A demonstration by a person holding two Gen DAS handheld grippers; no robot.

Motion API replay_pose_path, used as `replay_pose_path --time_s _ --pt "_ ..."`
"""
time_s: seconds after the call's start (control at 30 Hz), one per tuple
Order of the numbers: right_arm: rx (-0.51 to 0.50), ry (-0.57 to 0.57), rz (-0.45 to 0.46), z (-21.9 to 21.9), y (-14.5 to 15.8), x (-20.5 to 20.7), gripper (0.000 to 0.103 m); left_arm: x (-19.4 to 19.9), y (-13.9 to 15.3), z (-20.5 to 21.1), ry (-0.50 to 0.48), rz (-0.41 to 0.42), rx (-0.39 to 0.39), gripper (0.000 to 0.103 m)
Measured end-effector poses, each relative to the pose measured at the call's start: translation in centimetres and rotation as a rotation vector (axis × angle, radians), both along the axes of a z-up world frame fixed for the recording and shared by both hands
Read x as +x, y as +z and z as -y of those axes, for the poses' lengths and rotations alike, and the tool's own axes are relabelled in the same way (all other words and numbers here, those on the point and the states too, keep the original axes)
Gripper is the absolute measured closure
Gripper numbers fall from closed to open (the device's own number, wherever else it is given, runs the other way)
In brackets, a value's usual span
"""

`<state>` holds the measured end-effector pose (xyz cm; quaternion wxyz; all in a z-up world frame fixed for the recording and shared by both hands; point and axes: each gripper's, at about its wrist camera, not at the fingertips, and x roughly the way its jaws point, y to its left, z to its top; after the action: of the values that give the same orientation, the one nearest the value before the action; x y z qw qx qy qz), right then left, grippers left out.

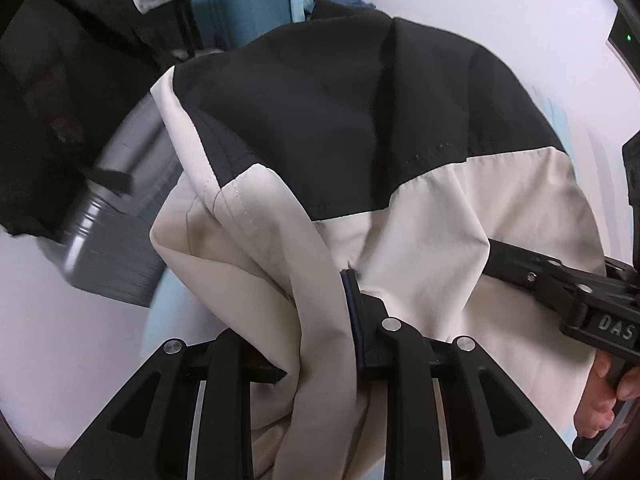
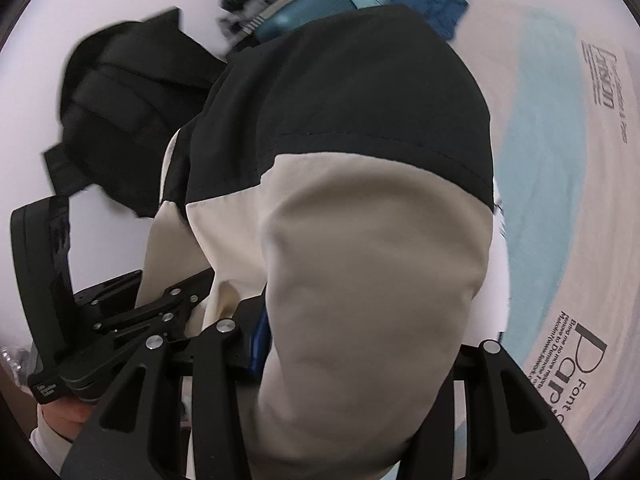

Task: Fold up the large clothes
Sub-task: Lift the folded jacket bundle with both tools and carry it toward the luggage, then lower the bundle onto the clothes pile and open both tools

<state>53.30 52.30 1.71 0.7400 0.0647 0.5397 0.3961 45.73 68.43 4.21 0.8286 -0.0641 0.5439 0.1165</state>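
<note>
A large beige and black jacket [image 1: 400, 208] hangs in the air, held by both grippers. My left gripper [image 1: 332, 320] is shut on a beige fold of it, with cloth bunched between the fingers [image 1: 372, 332]. My right gripper [image 2: 320, 340] is shut on the jacket [image 2: 360, 240] too, and beige cloth drapes over the fingertips and hides them. In the left wrist view the right gripper [image 1: 560, 280] reaches in from the right and grips the jacket's edge. In the right wrist view the left gripper [image 2: 152, 316] shows at lower left, on the jacket's other edge.
A white surface with light blue print [image 2: 552, 168] lies below. A black garment [image 2: 120, 120] lies at the left. A teal suitcase [image 1: 240, 8] and a heap of clothes stand at the back. A grey case [image 1: 116, 236] is at the left.
</note>
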Motion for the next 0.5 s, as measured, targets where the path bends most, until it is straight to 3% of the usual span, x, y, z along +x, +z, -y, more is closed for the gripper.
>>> replay_pose_path --time_s 0.17,0.37,0.43,0.47,0.5 --pt "-0.080 -0.007 0.041 0.6 -2.0 0.4 0.057 0.0 -3.0 1.1 -0.018 0.006 -0.046 0.076" --pt "-0.168 -0.011 0.108 2.7 -2.3 -0.2 0.042 -0.7 -4.3 0.2 0.010 0.027 -0.041 0.056" --pt "-0.173 -0.016 0.110 1.0 -1.7 -0.1 0.039 -1.2 -4.0 -0.1 0.028 0.035 -0.009 0.037" --pt "-0.176 -0.026 0.106 0.7 -1.8 0.3 0.032 -1.4 -3.7 -0.2 0.038 0.041 0.004 0.030" --pt "-0.200 -0.048 0.125 1.0 -1.6 0.1 0.025 -1.5 -3.3 -0.4 0.050 0.053 0.022 0.016"
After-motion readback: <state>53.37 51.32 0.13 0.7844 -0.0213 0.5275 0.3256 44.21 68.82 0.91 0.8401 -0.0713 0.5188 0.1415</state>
